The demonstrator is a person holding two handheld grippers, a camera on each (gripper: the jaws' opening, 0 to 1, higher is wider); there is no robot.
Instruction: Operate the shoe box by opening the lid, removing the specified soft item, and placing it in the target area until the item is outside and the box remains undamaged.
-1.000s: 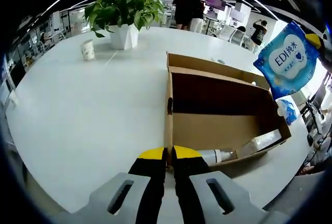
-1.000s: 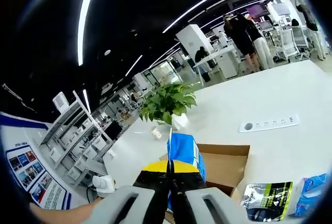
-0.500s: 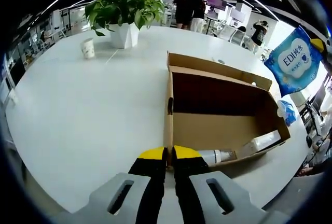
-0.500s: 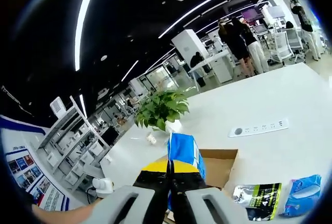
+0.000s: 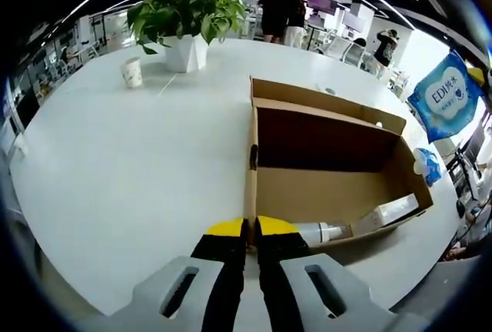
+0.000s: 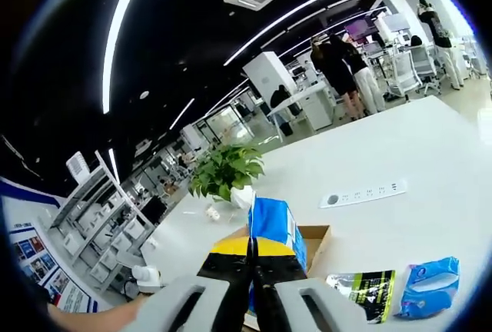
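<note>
Open brown cardboard shoe box (image 5: 330, 170) on white surface (image 5: 138, 163), left tool (image 5: 250, 228) clamped on near wall. Right tool (image 6: 252, 249) clamped on blue soft wipes pack (image 6: 273, 224), raised right of box. Right gripper view adds black-green pouch (image 6: 361, 284), blue packet (image 6: 427, 284) on surface.

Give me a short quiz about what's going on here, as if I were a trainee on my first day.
1. True or false: the right gripper holds the blue wipes pack in the air.
2. What does the left gripper pinch? A) paper cup B) shoe box wall C) potted plant
3. Fill in: a clear ____ lies inside the box.

Key: 1 true; 2 B; 3 bottle.
</note>
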